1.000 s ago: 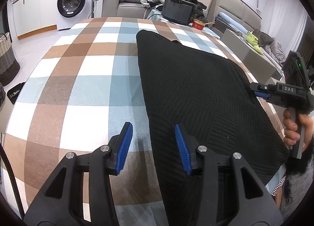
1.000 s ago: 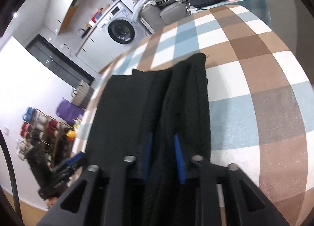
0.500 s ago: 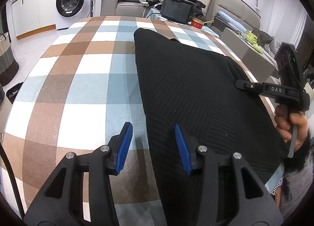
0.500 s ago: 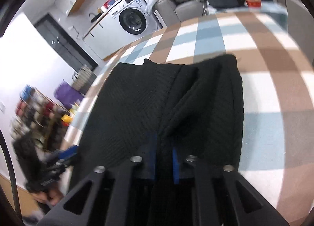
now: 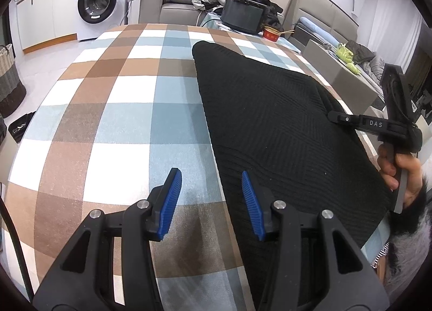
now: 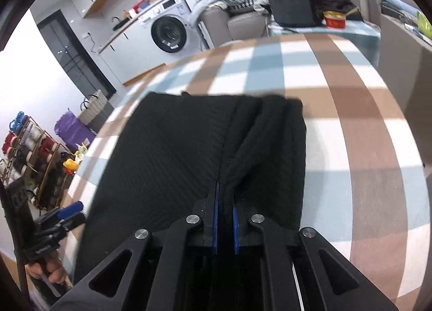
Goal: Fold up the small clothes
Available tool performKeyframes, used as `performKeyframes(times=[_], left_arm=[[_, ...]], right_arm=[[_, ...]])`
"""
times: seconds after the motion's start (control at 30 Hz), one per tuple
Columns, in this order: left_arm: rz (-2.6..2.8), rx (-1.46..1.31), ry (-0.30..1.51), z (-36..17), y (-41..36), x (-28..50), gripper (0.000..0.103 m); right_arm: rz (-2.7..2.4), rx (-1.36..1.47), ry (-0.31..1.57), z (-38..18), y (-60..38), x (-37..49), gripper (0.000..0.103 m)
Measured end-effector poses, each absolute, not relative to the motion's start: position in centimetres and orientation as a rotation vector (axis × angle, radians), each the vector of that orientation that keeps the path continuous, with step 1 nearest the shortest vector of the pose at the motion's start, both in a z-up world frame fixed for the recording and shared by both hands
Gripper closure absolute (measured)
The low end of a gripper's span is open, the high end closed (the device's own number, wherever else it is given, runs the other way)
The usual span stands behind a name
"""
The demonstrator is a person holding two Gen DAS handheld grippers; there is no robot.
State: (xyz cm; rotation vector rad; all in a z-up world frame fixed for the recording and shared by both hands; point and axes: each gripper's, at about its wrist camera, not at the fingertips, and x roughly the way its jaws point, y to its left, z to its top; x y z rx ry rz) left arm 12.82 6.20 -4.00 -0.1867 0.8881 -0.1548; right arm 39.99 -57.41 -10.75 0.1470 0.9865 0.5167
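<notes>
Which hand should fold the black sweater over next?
Right, probably. The right gripper is already shut on the black sweater at its edge, bunching it. The left gripper is open above the checked tablecloth, holding nothing.

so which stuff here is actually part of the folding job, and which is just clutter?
Part of the job:
- black knit garment on the checked tablecloth
- right gripper, shut on a bunched fold of it
- left gripper, open at its near edge

Just lying about:
- washing machine
- red bowl
- black box
- woven basket
</notes>
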Motion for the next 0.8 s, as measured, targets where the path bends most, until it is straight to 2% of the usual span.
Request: performKeyframes(times=[0.13, 0.33, 0.57, 0.7, 0.8], left_arm=[[-0.164, -0.178, 0.892, -4.0, 5.8, 12.5, 0.060], [-0.190, -0.162, 0.895, -3.8, 4.6, 12.0, 0.058], [-0.220, -0.139, 0.876, -3.0, 3.5, 10.7, 0.053], [-0.220, -0.125, 0.868, -2.7, 3.3, 10.0, 0.051], [-0.216, -0.130, 0.866, -2.6, 3.6, 9.6, 0.051]], right_arm=[[0.521, 0.198, 1.007, -10.3, -58.8, 39.1, 0.088], [0.625, 0.363, 1.055, -11.0, -62.2, 32.8, 0.084], [0.705, 0.438, 1.078, -10.9, -64.1, 27.1, 0.082], [0.647, 0.316, 1.049, -11.1, -63.2, 26.4, 0.090], [0.640, 0.274, 0.999, -9.4, -63.1, 25.7, 0.092]])
